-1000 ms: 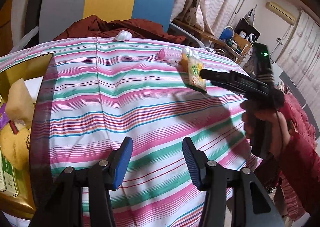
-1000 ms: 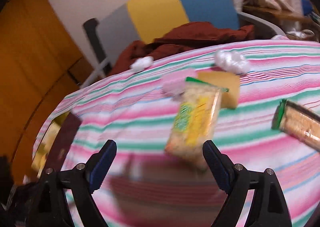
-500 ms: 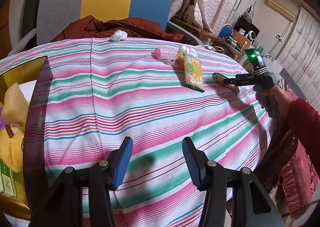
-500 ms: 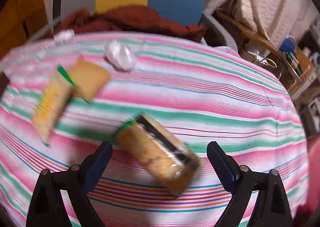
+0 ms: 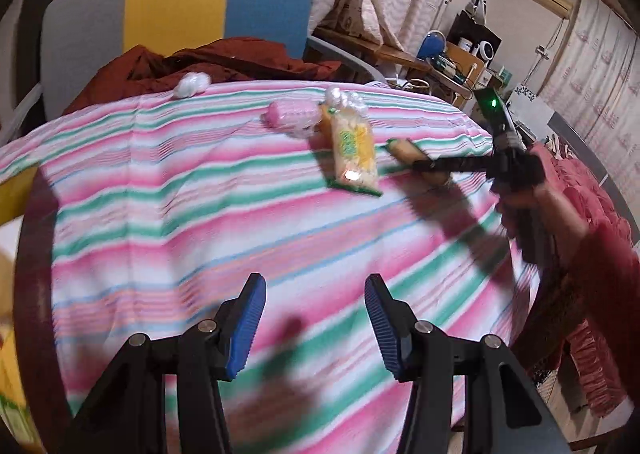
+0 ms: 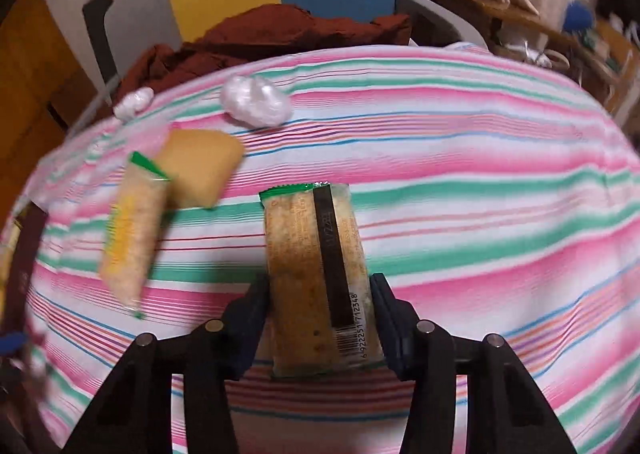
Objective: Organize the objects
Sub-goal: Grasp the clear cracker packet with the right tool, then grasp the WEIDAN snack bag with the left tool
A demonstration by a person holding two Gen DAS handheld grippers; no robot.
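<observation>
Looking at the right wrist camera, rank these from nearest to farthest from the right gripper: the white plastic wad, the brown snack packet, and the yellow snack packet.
1. Brown snack packet: between the right gripper's fingers, which have just been closing.
2. Yellow snack packet: left, on the striped cloth.
3. White plastic wad: far side, left of centre.

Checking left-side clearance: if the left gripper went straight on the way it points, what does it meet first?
Probably the bare striped tablecloth: nothing lies between the open left gripper fingers. The snack packets sit farther off; depth is unclear.

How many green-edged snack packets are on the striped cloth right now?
2. One snack packet lies on the striped cloth between the right gripper pads, which have just closed onto it. The other packet lies to its left, beside a tan block. Others may be out of view.
</observation>
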